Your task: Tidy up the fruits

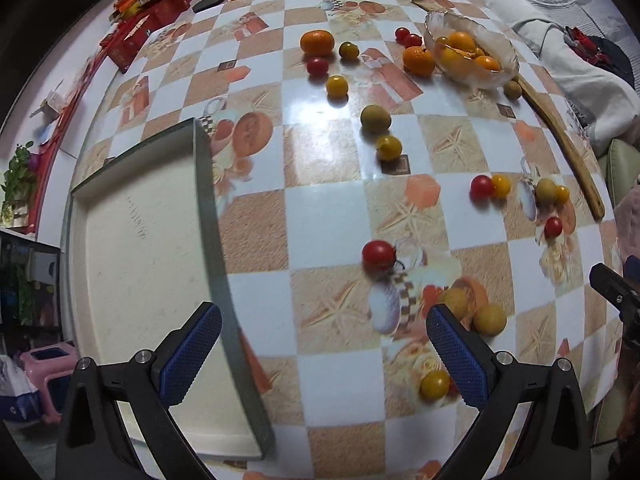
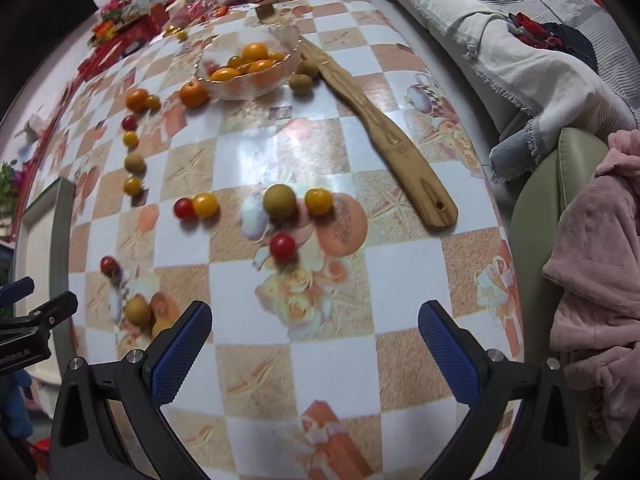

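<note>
Many small fruits lie scattered on the checked tablecloth: red cherry tomatoes [image 1: 378,255], yellow ones [image 1: 389,147], brownish-green round fruits [image 1: 375,119] and tangerines [image 1: 317,42]. A glass bowl [image 1: 496,76] at the far right holds several tangerines; it also shows in the right wrist view [image 2: 294,42]. A flat tray [image 1: 140,240] lies at the left. My left gripper [image 1: 324,350] is open and empty above the tray's right edge. My right gripper [image 2: 316,346] is open and empty above the table, short of a red tomato [image 2: 282,246].
A long wooden spatula [image 2: 384,136] lies beside the bowl toward the table's right edge. Red boxes and packets [image 1: 148,20] crowd the far end. A sofa with blankets [image 2: 520,40] and a pink cloth [image 2: 600,280] lie to the right.
</note>
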`<state>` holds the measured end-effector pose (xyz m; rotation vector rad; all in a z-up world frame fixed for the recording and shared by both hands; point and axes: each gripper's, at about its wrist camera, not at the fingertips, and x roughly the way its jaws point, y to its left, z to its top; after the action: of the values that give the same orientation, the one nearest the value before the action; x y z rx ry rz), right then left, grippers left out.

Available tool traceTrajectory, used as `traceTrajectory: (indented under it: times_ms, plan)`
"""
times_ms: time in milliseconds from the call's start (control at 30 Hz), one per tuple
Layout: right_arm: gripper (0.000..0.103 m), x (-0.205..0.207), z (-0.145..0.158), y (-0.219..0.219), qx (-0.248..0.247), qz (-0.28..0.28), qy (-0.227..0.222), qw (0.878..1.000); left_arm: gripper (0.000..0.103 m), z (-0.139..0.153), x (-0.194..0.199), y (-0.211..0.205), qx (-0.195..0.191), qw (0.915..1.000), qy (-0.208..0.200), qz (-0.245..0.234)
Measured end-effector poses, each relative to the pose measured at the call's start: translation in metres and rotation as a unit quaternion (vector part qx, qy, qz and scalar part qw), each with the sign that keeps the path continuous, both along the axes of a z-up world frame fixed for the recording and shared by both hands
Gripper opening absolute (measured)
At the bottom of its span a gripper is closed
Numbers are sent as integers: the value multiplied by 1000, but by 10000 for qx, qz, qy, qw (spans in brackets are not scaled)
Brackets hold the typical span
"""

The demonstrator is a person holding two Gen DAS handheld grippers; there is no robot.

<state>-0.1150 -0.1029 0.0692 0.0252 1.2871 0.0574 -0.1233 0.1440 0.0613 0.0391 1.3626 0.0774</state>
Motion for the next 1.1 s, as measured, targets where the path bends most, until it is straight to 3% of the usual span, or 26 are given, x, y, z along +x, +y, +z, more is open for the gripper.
traceTrajectory:
  times_ms: [267,667,1100]
  plan:
    - [103,-8,23,12,137,111,350,9992,103,25,-7,6,-38,9997,132,-209]
    - [103,-12,32,27,137,279,684,9972,103,36,-10,17,-149,9994,271,-178]
    - [103,-15,45,34,63,18,604,9982,103,44,-16,28,-289,9988,158,-356]
